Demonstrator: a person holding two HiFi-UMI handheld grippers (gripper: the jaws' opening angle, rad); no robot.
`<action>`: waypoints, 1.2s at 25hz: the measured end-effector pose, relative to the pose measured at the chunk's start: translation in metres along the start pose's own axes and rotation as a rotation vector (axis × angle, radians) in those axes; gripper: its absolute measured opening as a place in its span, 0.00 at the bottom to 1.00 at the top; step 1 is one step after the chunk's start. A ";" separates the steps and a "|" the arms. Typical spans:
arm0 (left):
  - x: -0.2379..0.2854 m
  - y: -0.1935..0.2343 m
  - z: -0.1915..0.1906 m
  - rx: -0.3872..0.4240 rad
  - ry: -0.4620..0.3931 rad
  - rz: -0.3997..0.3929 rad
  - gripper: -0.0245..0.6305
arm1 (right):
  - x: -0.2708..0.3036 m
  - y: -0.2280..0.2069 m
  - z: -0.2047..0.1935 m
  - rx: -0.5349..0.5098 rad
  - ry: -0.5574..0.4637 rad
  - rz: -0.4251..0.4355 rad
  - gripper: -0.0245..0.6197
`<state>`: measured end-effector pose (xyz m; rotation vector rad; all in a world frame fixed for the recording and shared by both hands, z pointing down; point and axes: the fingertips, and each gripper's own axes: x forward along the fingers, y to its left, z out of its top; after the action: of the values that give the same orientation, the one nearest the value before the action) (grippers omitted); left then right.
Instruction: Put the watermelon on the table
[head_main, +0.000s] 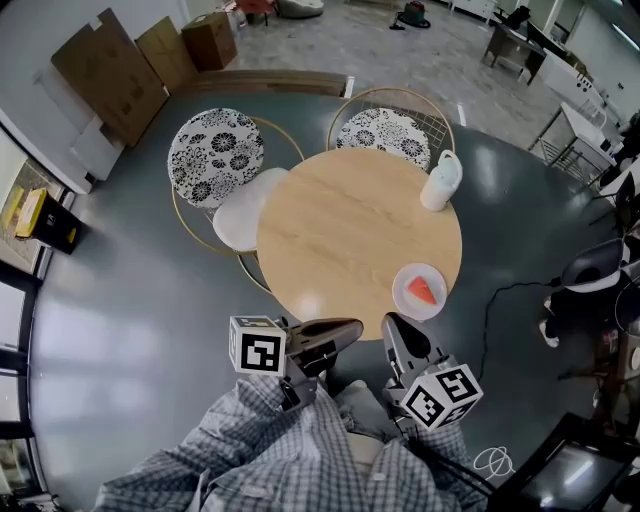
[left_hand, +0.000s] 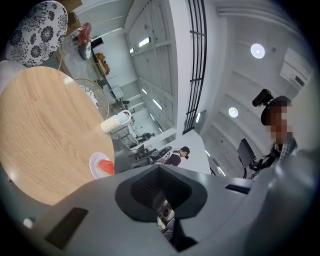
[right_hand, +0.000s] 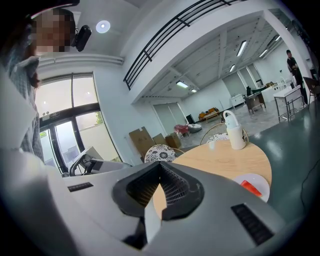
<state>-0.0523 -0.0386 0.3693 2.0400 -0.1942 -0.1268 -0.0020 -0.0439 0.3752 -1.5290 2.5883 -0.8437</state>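
A red watermelon slice (head_main: 425, 291) lies on a small white plate (head_main: 404, 277) near the right front edge of the round wooden table (head_main: 340, 230). The slice (left_hand: 105, 166) also shows in the left gripper view, and the slice (right_hand: 251, 188) in the right gripper view. My left gripper (head_main: 348, 330) is held just off the table's near edge, shut and empty. My right gripper (head_main: 392, 325) sits beside it, a little in front of the plate, also shut with nothing in it. In both gripper views the jaws meet with no gap.
A white lidded jug (head_main: 441, 180) stands at the table's far right edge. Two patterned chairs (head_main: 215, 155) (head_main: 384, 135) and a white stool seat (head_main: 243, 208) crowd the far and left sides. Cardboard boxes (head_main: 110, 70) lean at the back left. A cable (head_main: 505, 295) runs on the floor to the right.
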 end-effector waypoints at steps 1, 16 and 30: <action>0.001 -0.001 0.000 -0.001 0.003 -0.001 0.05 | -0.001 0.000 0.000 -0.002 -0.001 0.000 0.05; 0.008 0.006 -0.006 -0.045 0.034 0.009 0.05 | -0.002 0.001 -0.002 -0.020 0.002 0.014 0.05; 0.011 0.011 -0.004 -0.053 0.034 0.010 0.05 | 0.002 0.000 -0.003 -0.040 0.017 0.021 0.05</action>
<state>-0.0418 -0.0416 0.3806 1.9869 -0.1780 -0.0903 -0.0042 -0.0440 0.3778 -1.5077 2.6441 -0.8115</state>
